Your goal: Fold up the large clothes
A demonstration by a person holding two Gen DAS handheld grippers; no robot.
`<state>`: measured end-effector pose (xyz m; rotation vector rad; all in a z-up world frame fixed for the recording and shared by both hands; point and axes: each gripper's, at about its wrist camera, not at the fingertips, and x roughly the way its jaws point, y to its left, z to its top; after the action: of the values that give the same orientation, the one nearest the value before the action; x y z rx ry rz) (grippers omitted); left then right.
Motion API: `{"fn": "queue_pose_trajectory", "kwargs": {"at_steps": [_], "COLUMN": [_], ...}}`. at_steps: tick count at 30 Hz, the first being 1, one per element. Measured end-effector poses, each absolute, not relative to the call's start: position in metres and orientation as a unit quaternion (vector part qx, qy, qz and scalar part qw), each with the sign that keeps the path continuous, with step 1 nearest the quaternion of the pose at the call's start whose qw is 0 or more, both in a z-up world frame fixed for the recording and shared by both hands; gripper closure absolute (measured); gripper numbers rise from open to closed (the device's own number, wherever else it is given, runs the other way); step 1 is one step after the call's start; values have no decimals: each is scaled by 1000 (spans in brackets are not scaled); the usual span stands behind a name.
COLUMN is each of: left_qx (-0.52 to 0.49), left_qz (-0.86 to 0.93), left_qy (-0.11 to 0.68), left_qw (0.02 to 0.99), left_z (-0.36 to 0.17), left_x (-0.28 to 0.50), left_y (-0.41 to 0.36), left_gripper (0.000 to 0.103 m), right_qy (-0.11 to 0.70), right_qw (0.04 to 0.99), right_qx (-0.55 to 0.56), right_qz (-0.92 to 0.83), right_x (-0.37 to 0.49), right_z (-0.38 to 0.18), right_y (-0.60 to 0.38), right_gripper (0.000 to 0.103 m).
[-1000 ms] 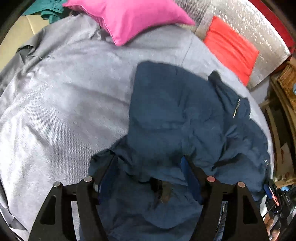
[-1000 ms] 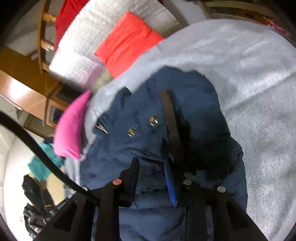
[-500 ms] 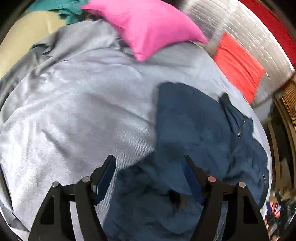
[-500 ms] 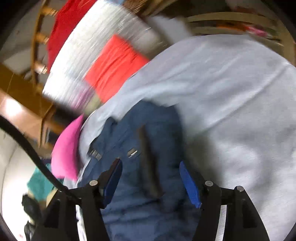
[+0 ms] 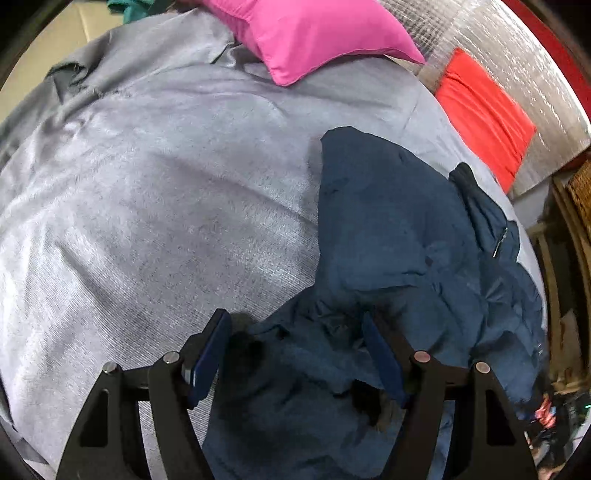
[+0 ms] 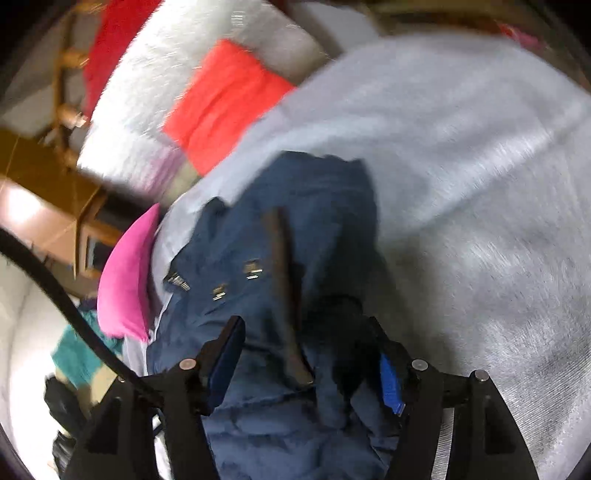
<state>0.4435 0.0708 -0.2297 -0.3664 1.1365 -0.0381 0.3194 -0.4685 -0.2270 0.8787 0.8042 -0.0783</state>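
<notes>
One navy jacket [image 5: 399, 236], 2 open tools, 2 cushions.

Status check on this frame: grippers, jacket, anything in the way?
Left gripper and right gripper open over jacket, gripping nothing. Jacket rumpled on grey bedspread. Nothing blocking; pink pillow well clear.
</notes>
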Motion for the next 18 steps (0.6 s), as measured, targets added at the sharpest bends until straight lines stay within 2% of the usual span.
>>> {"fn": "queue_pose_trajectory", "kwargs": {"at_steps": [5,13,18], "left_qx": [-157,-163,-106], "left_qz": [-18,-44,-62], "left_qy": [541,508,463], "left_qw": [826,844,878], "left_z": [-235,-200,-178], "left_x": [451,439,429], "left_y": [66,59,39], "left_gripper": [30,29,29], "right_qy": [419,384,358], "right_qw": [814,826,830], "right_qx": [398,408,413], "right_qz": [-60,-58,-115], "right_x": [329,313,297], "right_z": [-249,-217,-213], "right_y": [-467,-479,-501], "right_gripper": [37,38,38]}}
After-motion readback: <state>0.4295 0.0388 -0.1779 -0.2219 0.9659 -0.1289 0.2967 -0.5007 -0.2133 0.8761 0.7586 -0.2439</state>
